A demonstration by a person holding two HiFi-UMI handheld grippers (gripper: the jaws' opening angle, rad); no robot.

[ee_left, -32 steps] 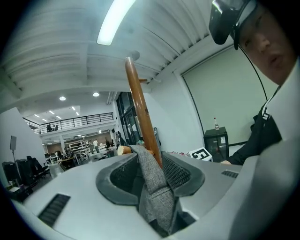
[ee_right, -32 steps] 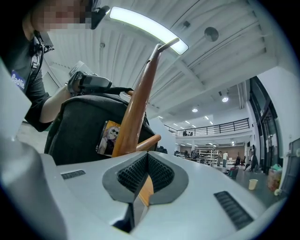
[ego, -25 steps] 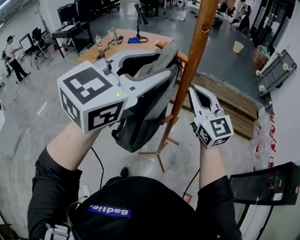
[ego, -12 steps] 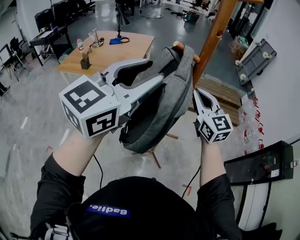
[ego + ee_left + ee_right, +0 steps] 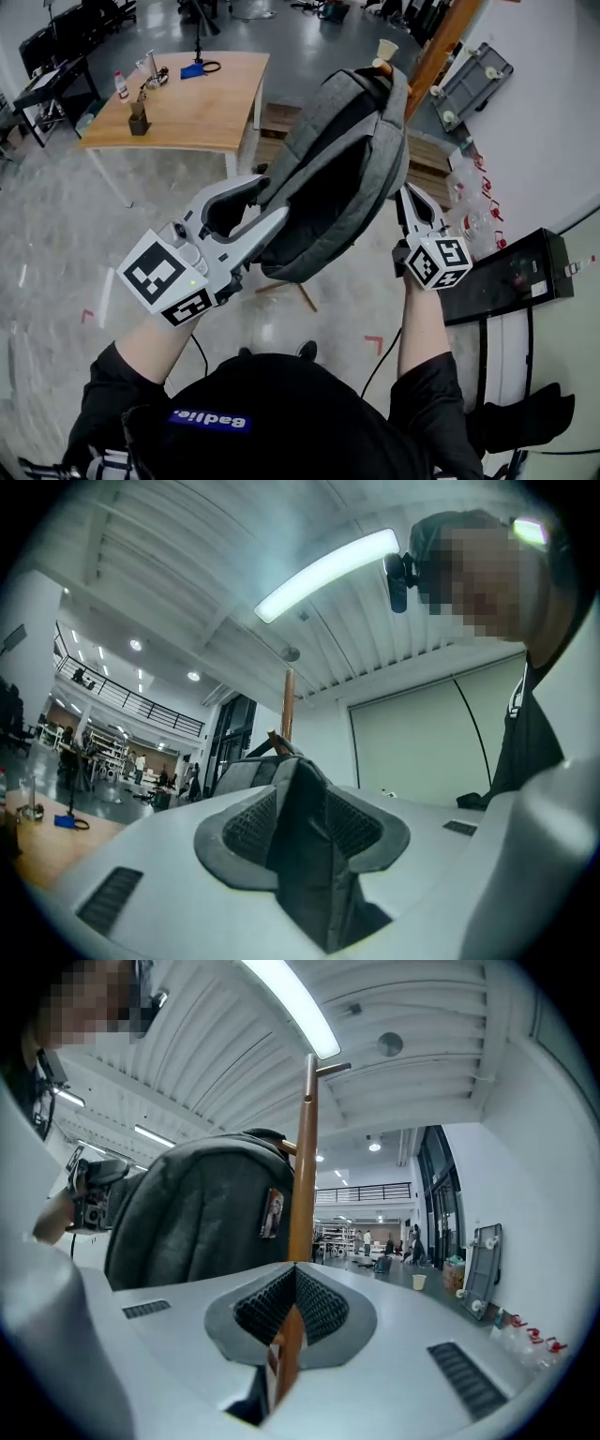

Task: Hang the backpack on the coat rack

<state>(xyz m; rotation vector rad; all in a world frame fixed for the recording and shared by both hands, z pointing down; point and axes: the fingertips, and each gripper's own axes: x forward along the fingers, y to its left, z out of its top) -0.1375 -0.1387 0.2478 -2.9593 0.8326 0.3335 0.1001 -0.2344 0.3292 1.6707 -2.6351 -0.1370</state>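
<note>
- Head view shows the grey fabric backpack (image 5: pixel 342 159) held high against the orange-brown wooden coat rack pole (image 5: pixel 448 42). Its top is level with a short wooden peg (image 5: pixel 380 67). Whether the top loop is seated over that peg cannot be told.
- The left claw (image 5: pixel 267 202) is clamped on a fold of the bag's dark grey fabric, low on its side. In the left gripper view the cloth is seen pinched between the ribbed pads (image 5: pixel 248 822). The weight is judged to be carried from there so that the top can be steered onto the peg.
- The right claw (image 5: pixel 411 201) is held just beside the bag's lower right edge. In the right gripper view its pads are closed together with nothing gripped, and only a strip of pole is glimpsed through the gap beneath. It is judged to be placed there to steady the bag or the rack.
- The pole's lower length is hidden behind the bag, and splayed wooden feet (image 5: pixel 281 289) are seen on the floor below.
- A light wooden surface (image 5: pixel 202 108) carrying small items is seen well apart at the upper left.
- A black cabinet (image 5: pixel 511 277) and a grey castored board (image 5: pixel 466 82) leaning on the wall are found to the right, and room on that side is judged to be limited by them.
</note>
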